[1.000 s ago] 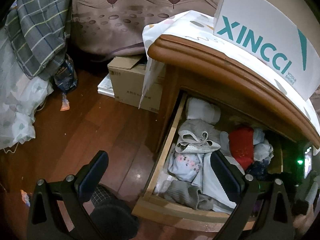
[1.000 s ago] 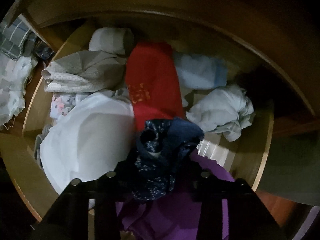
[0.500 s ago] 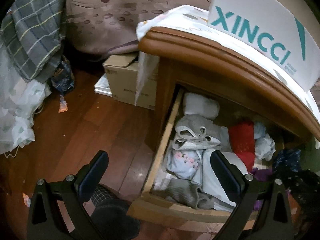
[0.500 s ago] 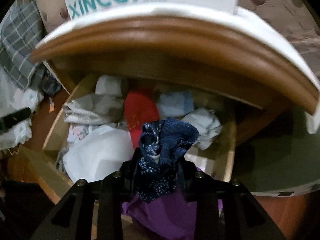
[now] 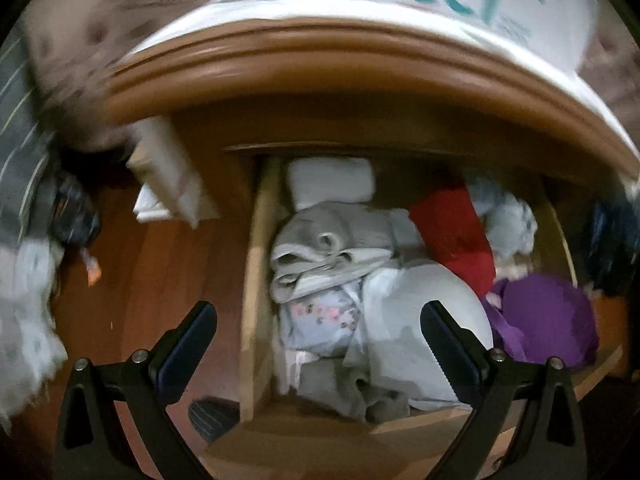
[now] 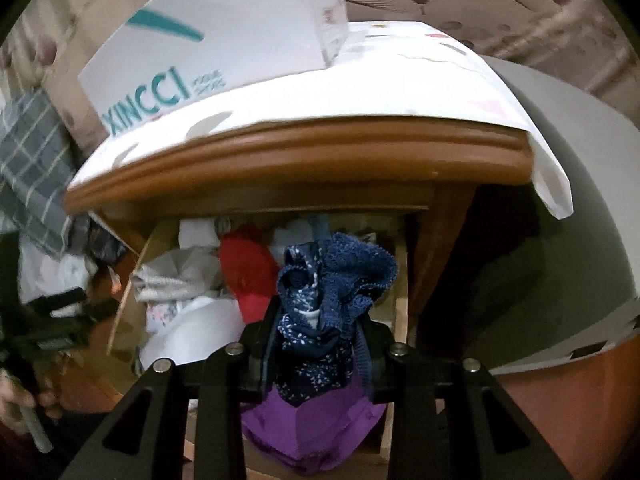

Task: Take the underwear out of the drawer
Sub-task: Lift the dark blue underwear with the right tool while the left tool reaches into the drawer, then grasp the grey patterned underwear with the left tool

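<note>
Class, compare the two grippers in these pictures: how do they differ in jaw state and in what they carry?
The right gripper is shut, the left gripper wide open. The right pinches dark blue patterned underwear; the left holds nothing. Both point down toward the open drawer of clothes.

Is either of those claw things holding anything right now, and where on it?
The right gripper pinches dark blue lacy patterned underwear by its bunched middle. The left gripper is open, holding nothing.

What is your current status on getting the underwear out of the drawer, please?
Right claw shut on dark blue patterned lace underwear, above the open wooden drawer. Left claw open, empty, over the drawer. Nothing in the way.
</note>
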`<state>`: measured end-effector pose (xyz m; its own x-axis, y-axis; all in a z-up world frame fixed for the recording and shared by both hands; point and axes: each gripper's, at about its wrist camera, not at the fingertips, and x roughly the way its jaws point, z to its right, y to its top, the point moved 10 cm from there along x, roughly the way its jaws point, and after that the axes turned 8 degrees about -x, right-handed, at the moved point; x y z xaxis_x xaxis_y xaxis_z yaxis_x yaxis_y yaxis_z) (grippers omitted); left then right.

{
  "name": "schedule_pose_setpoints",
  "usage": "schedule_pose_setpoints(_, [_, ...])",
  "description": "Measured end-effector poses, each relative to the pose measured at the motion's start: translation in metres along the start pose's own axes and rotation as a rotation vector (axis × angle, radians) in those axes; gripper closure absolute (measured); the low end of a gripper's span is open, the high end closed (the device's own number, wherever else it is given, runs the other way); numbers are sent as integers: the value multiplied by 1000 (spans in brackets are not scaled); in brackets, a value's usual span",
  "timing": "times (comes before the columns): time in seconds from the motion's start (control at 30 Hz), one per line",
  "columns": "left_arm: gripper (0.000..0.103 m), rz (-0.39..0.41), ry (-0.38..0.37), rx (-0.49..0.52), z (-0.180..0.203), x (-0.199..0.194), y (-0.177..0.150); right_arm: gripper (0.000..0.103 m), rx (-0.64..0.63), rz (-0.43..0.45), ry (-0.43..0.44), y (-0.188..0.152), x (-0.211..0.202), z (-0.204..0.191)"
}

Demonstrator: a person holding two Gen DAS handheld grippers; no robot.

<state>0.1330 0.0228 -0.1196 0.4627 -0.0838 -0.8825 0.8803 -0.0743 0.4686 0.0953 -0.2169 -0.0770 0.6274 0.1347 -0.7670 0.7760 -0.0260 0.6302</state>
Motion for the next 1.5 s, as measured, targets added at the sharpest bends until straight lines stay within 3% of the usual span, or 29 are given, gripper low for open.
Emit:
schedule_pose_setpoints(0.2, [6,-63,29,168,16,28,5,71,41,30,13,6,-10,9])
schedule_pose_setpoints(0.37, [31,-123,42,224,13,49,4,71,63,57,14,12,-17,14])
schedule_pose_setpoints(0.5, [35,-134,68,295,15,59,3,71,66,71,14,16,-21,15])
schedule_pose_setpoints(0.63, [47,-120,96,341,17,67,7,71,67,80,17,18,-24,16])
schedule_pose_setpoints(0.93, [48,-114,109,462,24,69,2,71,79,78,41,19,-25,17])
schedule_pose_setpoints(1.07, [65,-127,170,575,27,78,-6,71,84,78,60,20,-27,15])
schedule_pose_setpoints(1.23, [66,-148,215,661,32,89,-6,71,83,78,69,20,-27,12])
schedule_pose_setpoints(1.3, [68,-164,219,681,34,92,-8,71,78,78,69,21,-27,11])
schedule_pose_setpoints(1.37, [81,-173,217,684,34,94,-8,71,78,77,70,21,-27,11])
schedule_pose_setpoints(1.5, [86,-191,200,642,32,92,-9,71,72,70,80,21,-26,7])
